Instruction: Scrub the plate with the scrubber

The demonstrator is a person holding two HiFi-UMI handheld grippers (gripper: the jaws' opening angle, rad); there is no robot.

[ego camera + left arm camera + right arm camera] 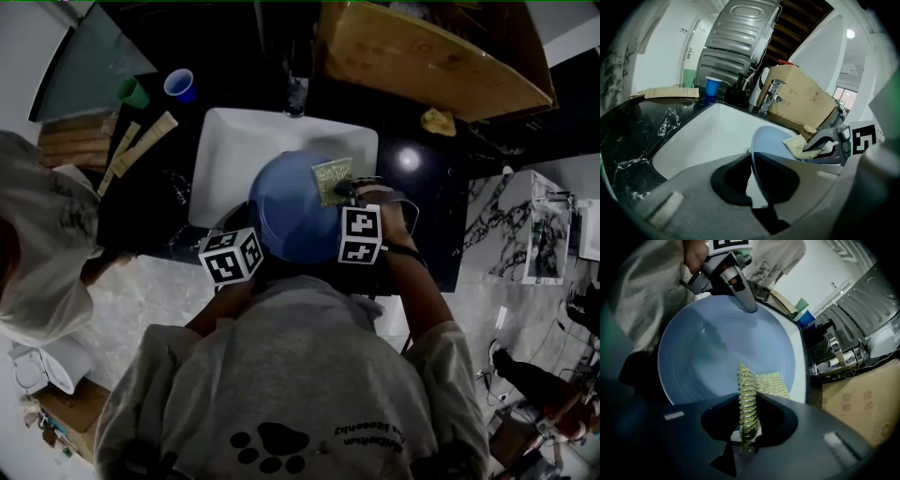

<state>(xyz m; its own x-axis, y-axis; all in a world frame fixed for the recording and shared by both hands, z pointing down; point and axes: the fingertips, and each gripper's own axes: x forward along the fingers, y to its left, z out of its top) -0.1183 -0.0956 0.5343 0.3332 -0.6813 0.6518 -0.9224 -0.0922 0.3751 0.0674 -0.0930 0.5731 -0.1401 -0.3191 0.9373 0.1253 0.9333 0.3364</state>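
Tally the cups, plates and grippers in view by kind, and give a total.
Cups: 2 (blue cup, green cup)
Plates: 1 (blue plate)
Grippers: 2 (left gripper, right gripper)
Total: 5

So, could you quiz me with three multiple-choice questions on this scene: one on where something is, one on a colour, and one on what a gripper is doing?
1. Where is the plate held?
A. over the white sink
B. inside a cupboard
C. flat on the floor

2. What colour is the scrubber?
A. red
B. black
C. yellow-green

3. What is the left gripper doing?
A. standing open and empty
B. shut on the plate's rim
C. holding a spoon

Answers:
1 A: the head view shows the blue plate above the basin.
2 C: the right gripper pinches it edge-on against the plate, and it looks yellow-green.
3 B: in the left gripper view its jaws close on the rim.
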